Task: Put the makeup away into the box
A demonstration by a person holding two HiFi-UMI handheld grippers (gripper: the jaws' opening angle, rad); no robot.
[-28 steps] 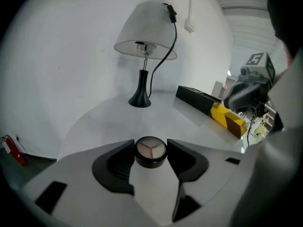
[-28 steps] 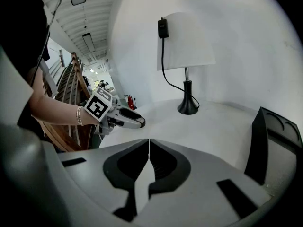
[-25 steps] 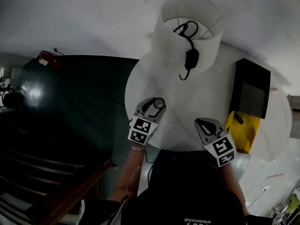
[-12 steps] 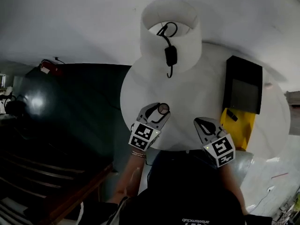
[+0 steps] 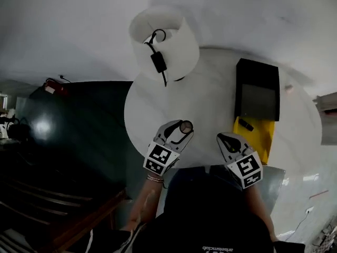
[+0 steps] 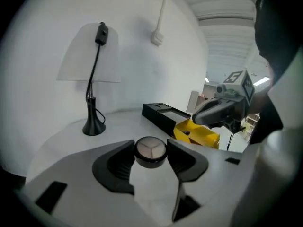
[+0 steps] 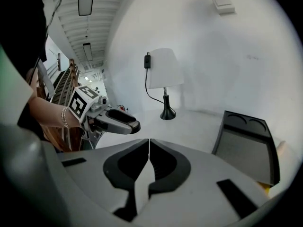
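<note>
My left gripper (image 5: 182, 128) (image 6: 150, 151) is shut on a small round makeup compact (image 6: 150, 150) (image 5: 186, 126), black with a pale lid, held above the near edge of the round white table (image 5: 210, 104). The box lies at the table's right: a yellow tray (image 5: 257, 133) (image 6: 199, 132) with a black lid (image 5: 257, 88) (image 6: 160, 111) (image 7: 246, 145) standing open behind it. A dark item (image 5: 245, 124) lies in the tray. My right gripper (image 5: 224, 139) (image 7: 149, 148) is shut and empty, close to the tray's near left corner.
A lamp with a white shade (image 5: 166, 41) (image 6: 90, 53) (image 7: 164, 69) and black cord stands at the table's far left; its black base (image 6: 93, 126) (image 7: 167, 113) shows in both gripper views. A dark floor area (image 5: 68, 120) lies left of the table.
Both grippers have moved forward over the table's near edge, the left one carrying the compact. The head view has swung, so lamp and box have shifted left in it.
</note>
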